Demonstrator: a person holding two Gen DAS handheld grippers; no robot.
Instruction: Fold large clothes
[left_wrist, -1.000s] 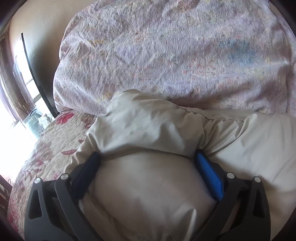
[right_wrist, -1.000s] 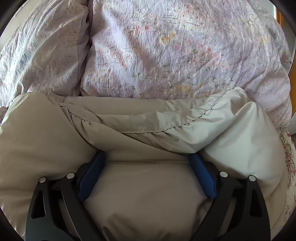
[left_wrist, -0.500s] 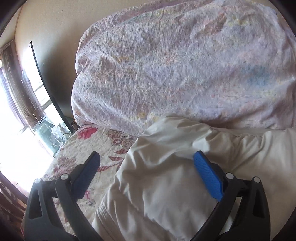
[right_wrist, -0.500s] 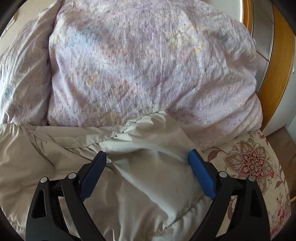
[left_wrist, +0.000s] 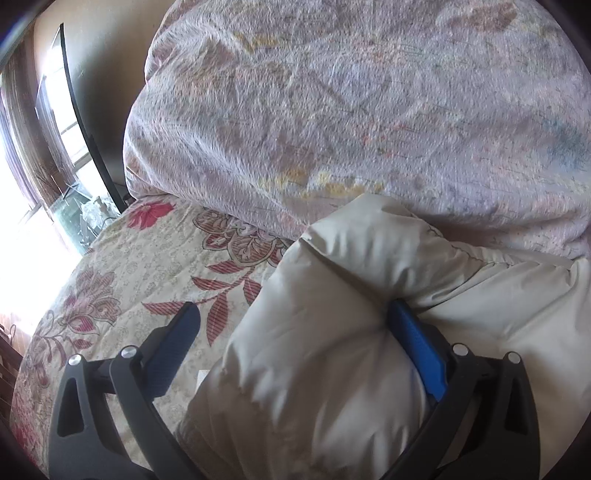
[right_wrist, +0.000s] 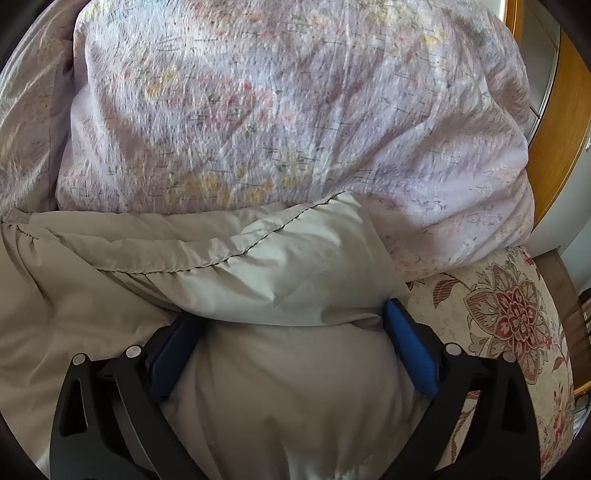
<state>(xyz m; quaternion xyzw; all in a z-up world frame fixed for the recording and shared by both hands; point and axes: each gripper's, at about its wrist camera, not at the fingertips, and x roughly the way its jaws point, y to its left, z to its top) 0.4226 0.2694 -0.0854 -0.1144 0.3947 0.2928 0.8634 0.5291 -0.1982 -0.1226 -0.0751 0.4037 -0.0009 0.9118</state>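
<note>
Both claws sit wide on the beige padded jacket (right_wrist: 295, 258) on the bed: my right claw (right_wrist: 291, 350), opening, straddles its folded bulk, my left claw (left_wrist: 295, 354) straddles its edge unpinched, to press the fold flat.

Plain beige puffy padded garment (left_wrist: 332, 350); pale lilac crinkled duvet (left_wrist: 369, 110) with faded flowers; cream quilted bedspread (left_wrist: 147, 266) with red blossoms; blue-padded black tongs (right_wrist: 291, 350).
</note>
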